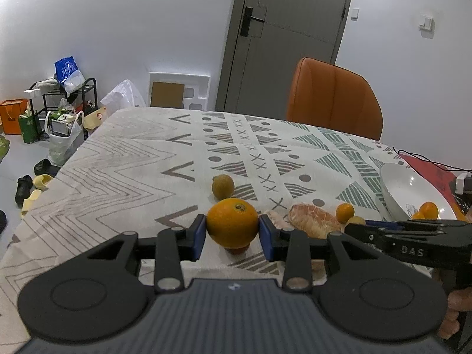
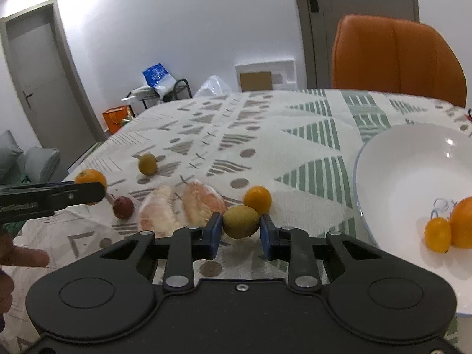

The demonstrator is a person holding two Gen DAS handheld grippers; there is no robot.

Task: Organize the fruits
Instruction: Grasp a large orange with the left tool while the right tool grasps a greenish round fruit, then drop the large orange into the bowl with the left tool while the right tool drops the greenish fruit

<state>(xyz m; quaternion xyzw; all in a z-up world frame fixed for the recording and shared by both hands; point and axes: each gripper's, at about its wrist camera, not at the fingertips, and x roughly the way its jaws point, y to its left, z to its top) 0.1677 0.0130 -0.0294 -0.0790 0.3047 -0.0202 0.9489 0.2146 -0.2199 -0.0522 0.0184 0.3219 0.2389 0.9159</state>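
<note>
1. Jaws of the left gripper (image 1: 232,233) were closed on the large orange (image 1: 232,223); jaws of the right gripper (image 2: 240,230) were closed on a kiwi (image 2: 241,221).
2. Both fruits sat low over the surface (image 1: 124,159), to the left of the white bowl (image 2: 383,159).
3. The kiwi lay much nearer the bowl than the orange did, so the right hand's carry looked shorter.
4. Two oranges (image 2: 451,230) were already in the bowl.
5. Left of the bowl lay a small orange (image 2: 257,199), two peeled segments (image 2: 183,206), a red fruit (image 2: 123,207) and a second kiwi (image 2: 147,163).
</note>
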